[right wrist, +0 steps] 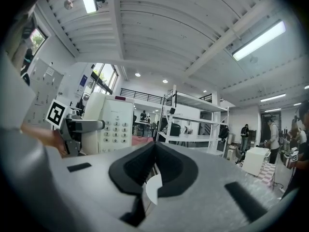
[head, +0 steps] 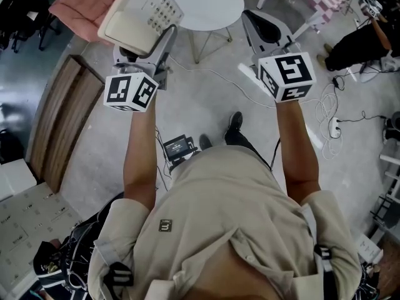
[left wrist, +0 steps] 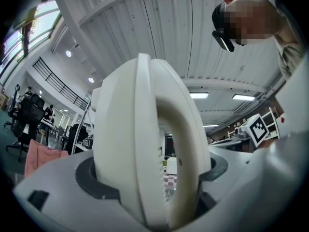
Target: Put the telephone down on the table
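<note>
Not there yet tbh: the round white table is out ahead, and the telephone hangs in the air short of it, clamped in the left gripper. The right gripper is closed on nothing, so the actual putting-down is all left to do.

The left hand-held gripper clamps a cream telephone seen edge-on, base on the left and handset arching beside it on the right, with a dark pad pressed against each side. Behind runs a ribbed white ceiling with strip lights — a pink cloth low on the left, a cube with a square marker at right
</note>
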Motion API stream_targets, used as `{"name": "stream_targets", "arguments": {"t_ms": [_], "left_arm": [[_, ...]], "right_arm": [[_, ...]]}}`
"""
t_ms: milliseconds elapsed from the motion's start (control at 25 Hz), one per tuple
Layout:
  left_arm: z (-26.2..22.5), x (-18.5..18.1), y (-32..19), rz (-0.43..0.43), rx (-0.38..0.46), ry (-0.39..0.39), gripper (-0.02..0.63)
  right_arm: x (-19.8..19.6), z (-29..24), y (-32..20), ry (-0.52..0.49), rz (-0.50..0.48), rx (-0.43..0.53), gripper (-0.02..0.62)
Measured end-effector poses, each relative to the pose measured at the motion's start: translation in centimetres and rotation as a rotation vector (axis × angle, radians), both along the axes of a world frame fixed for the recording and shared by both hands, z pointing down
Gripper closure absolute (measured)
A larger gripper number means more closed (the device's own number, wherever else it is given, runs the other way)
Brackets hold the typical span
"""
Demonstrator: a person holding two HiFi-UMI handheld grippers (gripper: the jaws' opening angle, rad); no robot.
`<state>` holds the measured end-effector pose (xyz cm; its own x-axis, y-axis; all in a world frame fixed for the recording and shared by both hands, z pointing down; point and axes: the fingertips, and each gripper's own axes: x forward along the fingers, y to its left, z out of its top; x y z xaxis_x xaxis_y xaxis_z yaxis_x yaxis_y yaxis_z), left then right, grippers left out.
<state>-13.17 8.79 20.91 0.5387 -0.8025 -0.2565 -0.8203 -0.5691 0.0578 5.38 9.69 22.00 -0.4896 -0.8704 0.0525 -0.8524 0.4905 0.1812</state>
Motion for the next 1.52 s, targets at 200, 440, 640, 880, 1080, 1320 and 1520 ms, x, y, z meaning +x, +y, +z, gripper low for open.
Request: {"name": "stream_targets", "arguments": {"t_ms": [200, 440, 640, 880, 1080, 1320, 1520], "left_arm": [[0.0, 2.3, -2.0, -0.023, -0.004, -0.006, 0.152], [0.4, 4.5, -4.7, -0.056, -0.008, -0.003, 0.153], [0.1, 6.7, -6.9, -0.083, -0.007, -0.005, 0.152], [0.0, 7.5, -9.5, -0.117, -0.009, 0.005, 0.152], [-0.3, 8.2, -11.0, -0.145, -0.017, 0.015, 0.152], [0.0, 9.0, -11.9, -0.140, -0.022, -0.002, 0.152], [0.3, 8.8, -14.3, -0.111, -0.032, -0.009, 0.152]], "right_arm": [[2.5, 0.0, -2.8, -0.011, -0.015, -0.001, 0.598], [4.9, 0.2, -6.3, -0.015, -0.043, -0.006, 0.598], [7.0, -0.1, -9.1, -0.015, -0.073, -0.004, 0.598], [7.8, -0.2, -12.3, -0.025, -0.113, 0.000, 0.598], [9.1, -0.4, -14.2, -0.031, -0.134, -0.005, 0.598], [9.5, -0.1, -15.3, -0.042, -0.132, -0.006, 0.598], [9.0, 0.5, -17.2, -0.043, -0.109, -0.021, 0.598]]}}
